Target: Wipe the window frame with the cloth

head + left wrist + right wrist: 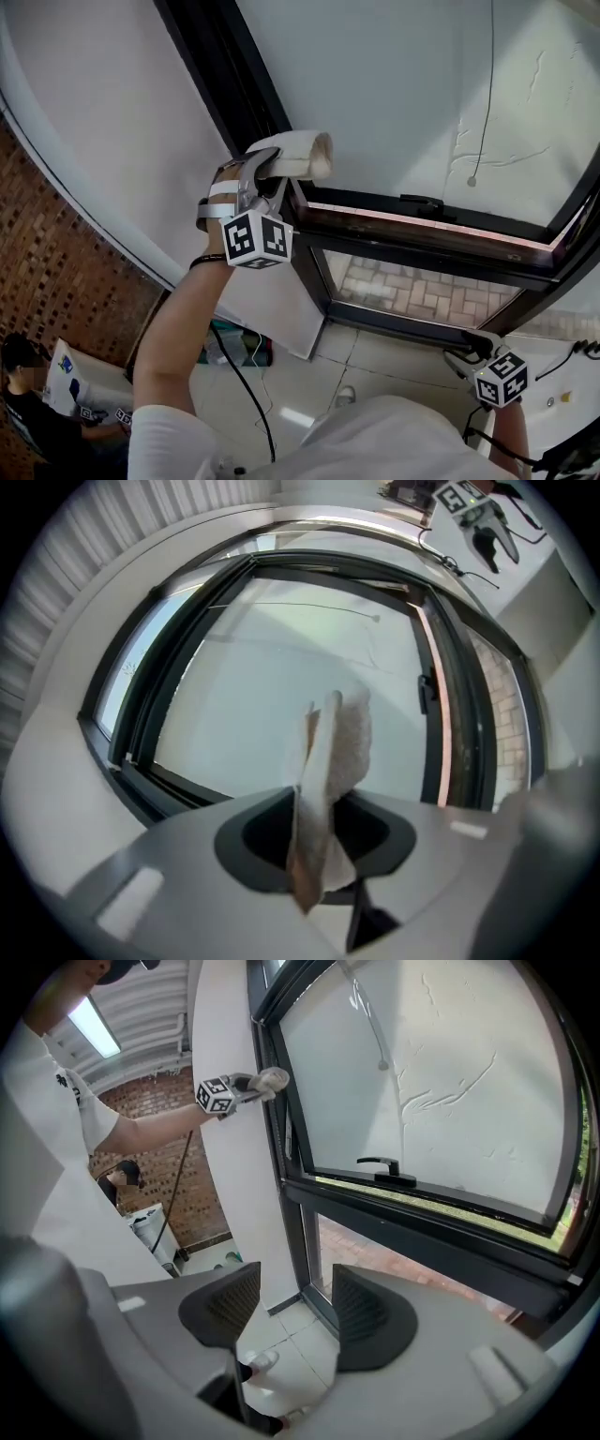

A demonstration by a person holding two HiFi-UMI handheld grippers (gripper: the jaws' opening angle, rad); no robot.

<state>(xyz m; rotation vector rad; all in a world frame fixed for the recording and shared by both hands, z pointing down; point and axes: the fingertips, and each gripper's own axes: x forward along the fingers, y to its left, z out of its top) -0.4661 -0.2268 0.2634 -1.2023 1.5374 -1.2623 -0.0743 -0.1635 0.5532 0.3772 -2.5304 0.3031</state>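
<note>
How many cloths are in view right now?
1: the cloth is clamped in the left gripper, up at the window frame, by its dark upright. The right gripper is open and holds none. Others may be hidden.

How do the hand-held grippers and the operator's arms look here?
The left hand-held gripper and right hand-held gripper have grey bodies and dark jaw pads, ribbed on the right one. Each carries a white cube with black square markers. The person wears a white short-sleeved shirt and a black wristband on the left wrist.
</note>
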